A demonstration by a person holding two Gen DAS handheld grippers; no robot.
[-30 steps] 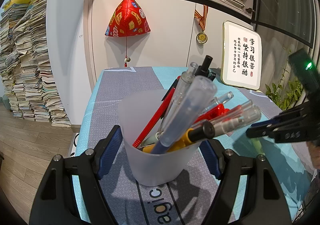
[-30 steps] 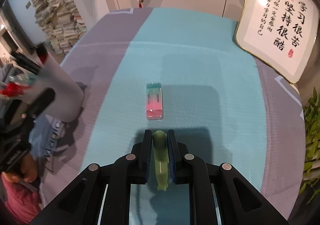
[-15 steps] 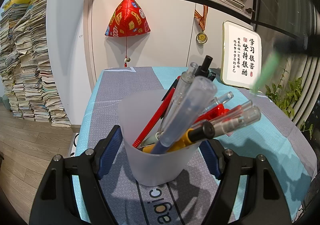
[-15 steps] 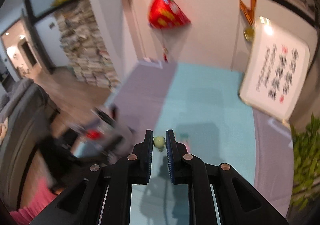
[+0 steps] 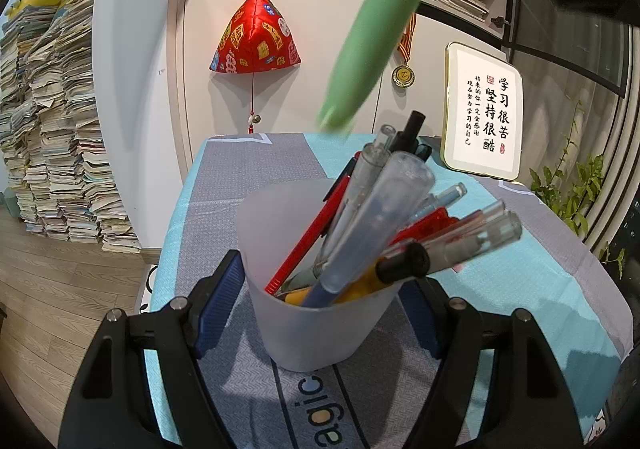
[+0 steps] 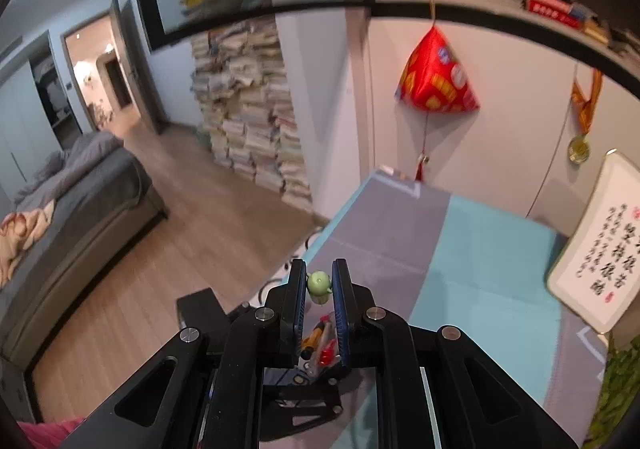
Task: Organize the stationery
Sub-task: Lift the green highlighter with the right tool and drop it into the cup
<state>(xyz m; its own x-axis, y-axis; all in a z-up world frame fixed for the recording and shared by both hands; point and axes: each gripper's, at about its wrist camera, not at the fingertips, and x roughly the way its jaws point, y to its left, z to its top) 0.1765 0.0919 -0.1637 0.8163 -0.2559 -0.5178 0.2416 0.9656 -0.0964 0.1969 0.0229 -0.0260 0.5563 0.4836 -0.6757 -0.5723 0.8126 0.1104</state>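
Note:
My left gripper (image 5: 320,289) is shut on a frosted white pen cup (image 5: 316,313) that stands on the tablecloth (image 5: 248,177) and holds several pens (image 5: 384,217). My right gripper (image 6: 319,285) is shut on a green pen (image 6: 318,283), seen end-on. In the left wrist view the green pen (image 5: 372,29) hangs tilted above the cup, its tip pointing down toward the cup's far rim, blurred. Under the right gripper the cup's pens (image 6: 320,345) show between the fingers.
A framed calligraphy board (image 5: 482,111) leans at the table's back right. A red hanging ornament (image 5: 256,37) and a medal (image 5: 403,75) are on the wall. Paper stacks (image 5: 52,129) stand on the floor at the left. A plant (image 5: 572,189) is at the right.
My right gripper has lifted the green pen off the table and swung it left, to above the cup. The eraser has left its view. The left gripper and cup have not moved.

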